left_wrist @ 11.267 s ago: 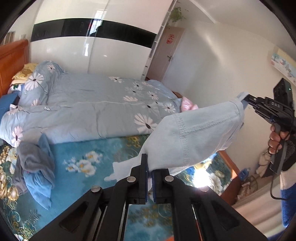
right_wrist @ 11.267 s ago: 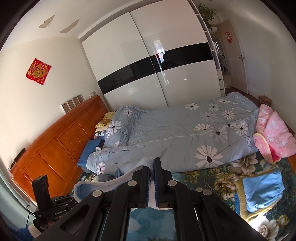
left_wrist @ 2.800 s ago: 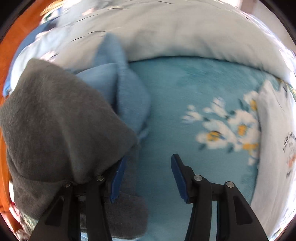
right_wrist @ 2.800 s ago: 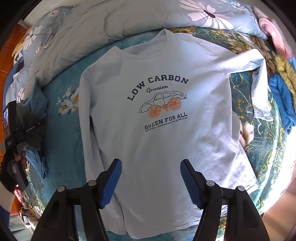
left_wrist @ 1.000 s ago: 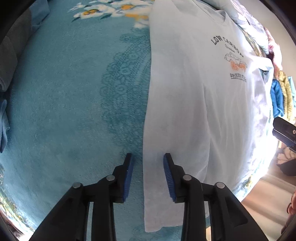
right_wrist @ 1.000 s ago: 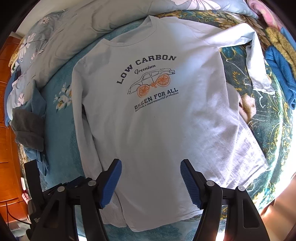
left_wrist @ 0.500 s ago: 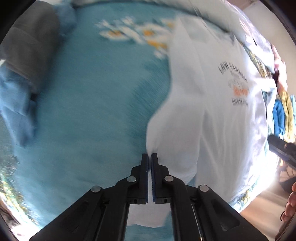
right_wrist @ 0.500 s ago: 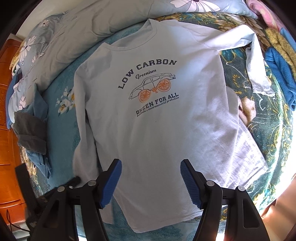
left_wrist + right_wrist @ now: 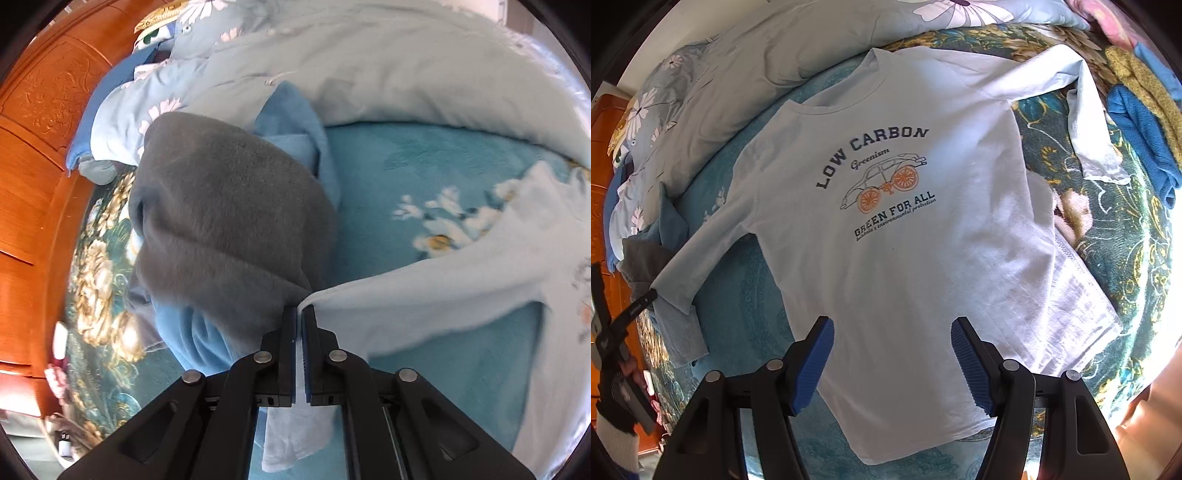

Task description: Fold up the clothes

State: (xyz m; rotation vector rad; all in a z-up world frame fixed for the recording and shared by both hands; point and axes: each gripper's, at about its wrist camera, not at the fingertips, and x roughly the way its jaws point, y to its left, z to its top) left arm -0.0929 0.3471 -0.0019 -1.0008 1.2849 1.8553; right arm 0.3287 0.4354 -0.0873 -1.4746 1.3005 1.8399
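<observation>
The sleeve cuff [image 9: 295, 443] is dropping behind the left gripper [image 9: 299, 314] fingers, partly hidden. The grey garment [image 9: 229, 221] is covering most of the blue one [image 9: 295, 122] (only edges showing).

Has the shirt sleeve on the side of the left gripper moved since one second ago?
Yes. The sleeve, pinched by the left gripper, now stretches outward toward the grey garment, away from the shirt body.

A teal floral blanket [image 9: 424, 177] covers the bed. A light blue flower-print duvet [image 9: 369, 66] lies bunched along its far side. An orange carved wooden headboard [image 9: 33, 122] stands at the left. A pink item [image 9: 1108, 14] lies at the upper right corner.
</observation>
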